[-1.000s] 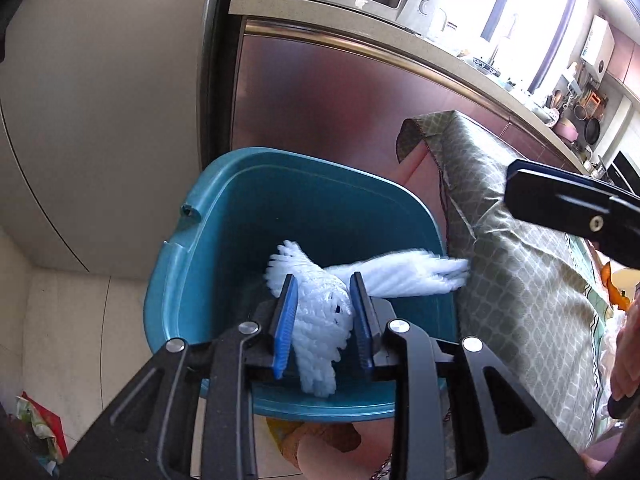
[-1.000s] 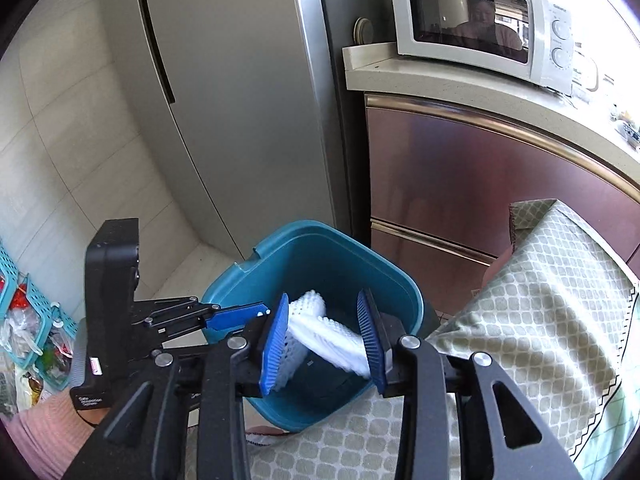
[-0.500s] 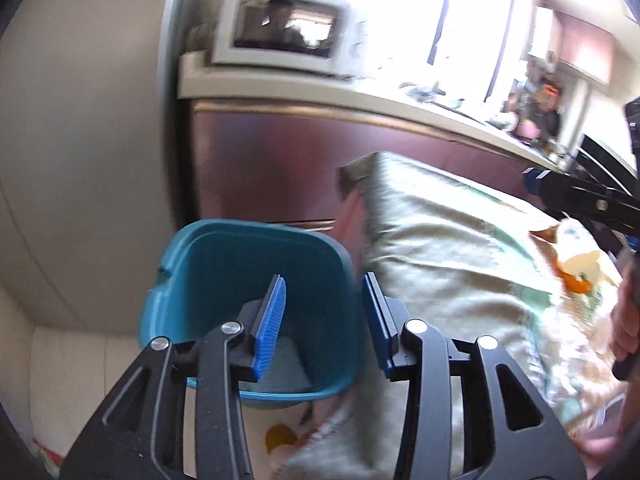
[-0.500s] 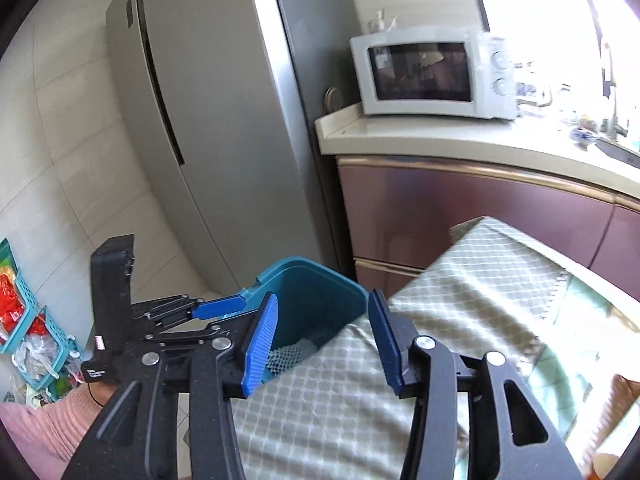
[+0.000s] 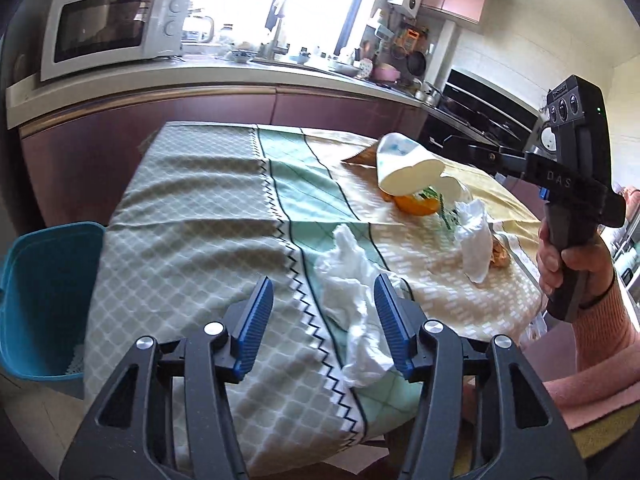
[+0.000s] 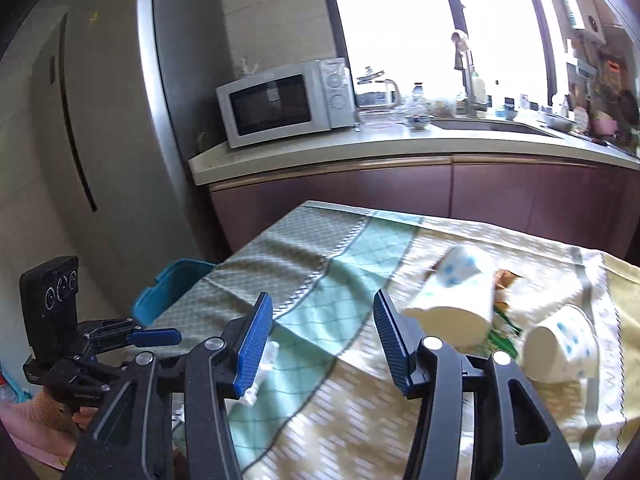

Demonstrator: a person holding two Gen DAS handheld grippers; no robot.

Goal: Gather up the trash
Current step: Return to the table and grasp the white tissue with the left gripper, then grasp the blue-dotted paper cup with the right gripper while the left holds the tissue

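My left gripper (image 5: 324, 324) hovers over the checked tablecloth (image 5: 192, 240), its jaws opening and pressing on nothing. A crumpled white tissue (image 5: 352, 288) lies on the cloth just past its fingertips. Further right lie a tipped paper cup (image 5: 404, 168), an orange peel (image 5: 416, 206) and a second tissue (image 5: 476, 240). The teal bin (image 5: 40, 300) stands on the floor at the table's left end. My right gripper (image 6: 324, 340) is over the table, jaws opening with nothing between them. Two dotted paper cups (image 6: 456, 308) (image 6: 560, 344) lie on their sides to its right.
A counter (image 6: 400, 148) with a microwave (image 6: 284, 104) and a sink runs behind the table. A tall grey fridge (image 6: 112, 120) stands left of it, behind the bin (image 6: 172, 288). A black stove (image 5: 480, 100) is at the far right. A hand (image 5: 572, 256) holds the right gripper's handle.
Both grippers held a white foam net over the bin; it is now released. Both have swung right from the bin to over the table, with jaws wider apart.
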